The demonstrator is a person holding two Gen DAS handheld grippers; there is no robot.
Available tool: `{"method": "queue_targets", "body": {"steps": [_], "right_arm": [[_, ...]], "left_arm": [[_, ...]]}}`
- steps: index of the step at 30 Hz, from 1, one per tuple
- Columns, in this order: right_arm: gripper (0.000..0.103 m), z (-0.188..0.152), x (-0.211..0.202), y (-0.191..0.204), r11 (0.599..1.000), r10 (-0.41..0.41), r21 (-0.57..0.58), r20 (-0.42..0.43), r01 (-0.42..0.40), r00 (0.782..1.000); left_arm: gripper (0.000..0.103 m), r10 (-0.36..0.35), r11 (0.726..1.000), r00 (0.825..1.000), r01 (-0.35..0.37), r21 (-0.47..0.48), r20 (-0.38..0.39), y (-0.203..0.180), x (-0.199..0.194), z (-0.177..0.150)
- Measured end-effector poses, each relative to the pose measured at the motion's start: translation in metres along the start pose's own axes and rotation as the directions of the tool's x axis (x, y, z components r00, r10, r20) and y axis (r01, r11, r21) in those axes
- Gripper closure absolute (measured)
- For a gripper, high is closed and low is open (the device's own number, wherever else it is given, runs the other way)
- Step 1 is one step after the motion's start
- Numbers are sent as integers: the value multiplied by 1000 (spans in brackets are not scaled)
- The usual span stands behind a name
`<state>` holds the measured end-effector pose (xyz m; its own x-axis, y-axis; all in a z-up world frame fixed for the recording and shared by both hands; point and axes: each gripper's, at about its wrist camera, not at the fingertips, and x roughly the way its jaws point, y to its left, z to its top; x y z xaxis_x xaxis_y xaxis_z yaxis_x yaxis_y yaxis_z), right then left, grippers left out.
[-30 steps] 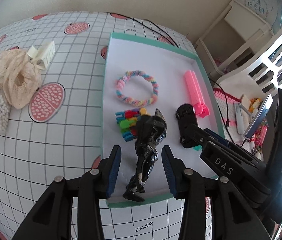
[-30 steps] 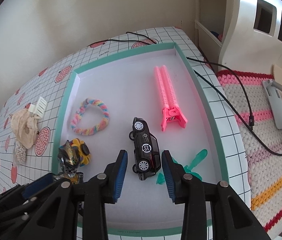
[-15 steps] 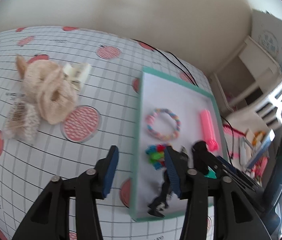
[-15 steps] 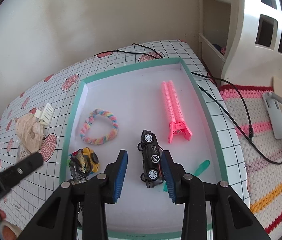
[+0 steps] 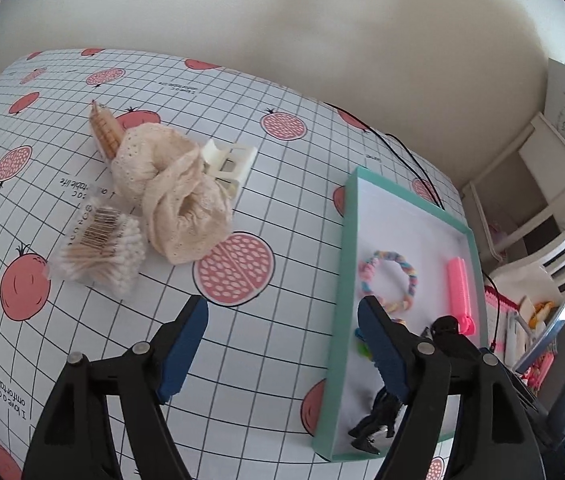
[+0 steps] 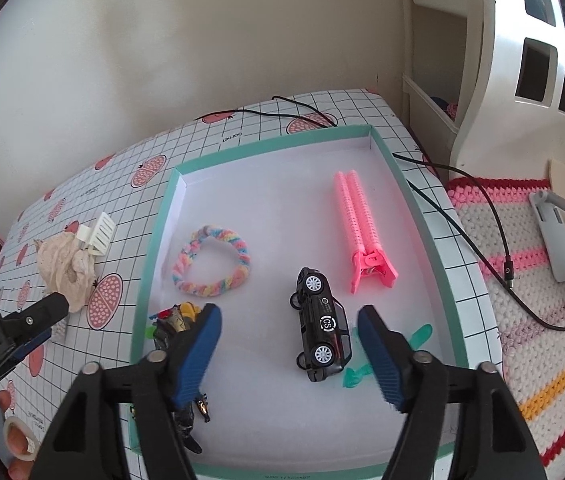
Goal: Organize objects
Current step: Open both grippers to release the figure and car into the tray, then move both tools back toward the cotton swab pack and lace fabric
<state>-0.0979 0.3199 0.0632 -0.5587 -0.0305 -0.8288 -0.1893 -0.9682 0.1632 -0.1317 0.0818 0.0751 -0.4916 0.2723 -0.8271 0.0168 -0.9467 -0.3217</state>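
Note:
A teal-rimmed white tray [image 6: 418,208] [image 5: 342,264] holds a pastel braided ring [image 6: 210,260] [image 5: 388,276], a pink clip [image 6: 358,232] [image 5: 458,292], a black toy car [image 6: 322,324], a dark action figure [image 6: 184,360] [image 5: 374,420], small bright blocks [image 6: 178,312] and a teal plastic piece [image 6: 418,336]. My right gripper [image 6: 288,352] hangs open above the tray, the car between its fingers but lower. My left gripper [image 5: 282,348] is open over the tablecloth left of the tray. A cream lace scrunchie [image 5: 178,200], a white claw clip [image 5: 230,162], a cotton swab pack [image 5: 100,248] and a tan comb-like item [image 5: 104,134] lie on the cloth.
The gridded pomegranate tablecloth [image 5: 82,320] covers the table. A black cable [image 6: 482,256] runs off the right edge onto a crocheted mat [image 6: 542,360]. White furniture [image 6: 530,60] stands at right. A hand with a tape roll [image 6: 18,440] shows at lower left.
My left gripper swung left, off the tray and away from the action figure, now over the cloth near the scrunchie. The right gripper rose and drew back slightly and has opened wider.

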Motion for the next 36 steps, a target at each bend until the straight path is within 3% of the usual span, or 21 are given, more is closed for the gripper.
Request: {"method": "queue_targets", "body": {"steps": [1,4,5,9,23,30,36], "right_arm": [[19,0,0,0,1000,3,2,2,-3,1000],[11,0,-1,0,1000,10,10,14,-11,1000],[6,0,-1,0,1000,16,13,17,-16,1000],[0,0,0,2,1000,26,16,24,-27,999],[0,-2,3,12,1000,14,-25,15,-13,1000],[0,1,-1,22,999,2,-33,39,0,999],[0,7,-9,53,998,28,-51,94,-24,995]], "left_arm": [[24,3,1000,1000,-3,-4,2,1,0,0],[6,21,1000,1000,-21,-3,16,3,-1,0],[5,33,999,999,-33,2,25,2,-2,0],[4,48,999,998,-49,8,38,5,-2,3],[4,46,999,998,-46,-1,49,13,-7,8],[4,40,999,995,-37,-34,87,40,-23,19],[4,55,993,992,-43,-107,112,83,-36,30]]}}
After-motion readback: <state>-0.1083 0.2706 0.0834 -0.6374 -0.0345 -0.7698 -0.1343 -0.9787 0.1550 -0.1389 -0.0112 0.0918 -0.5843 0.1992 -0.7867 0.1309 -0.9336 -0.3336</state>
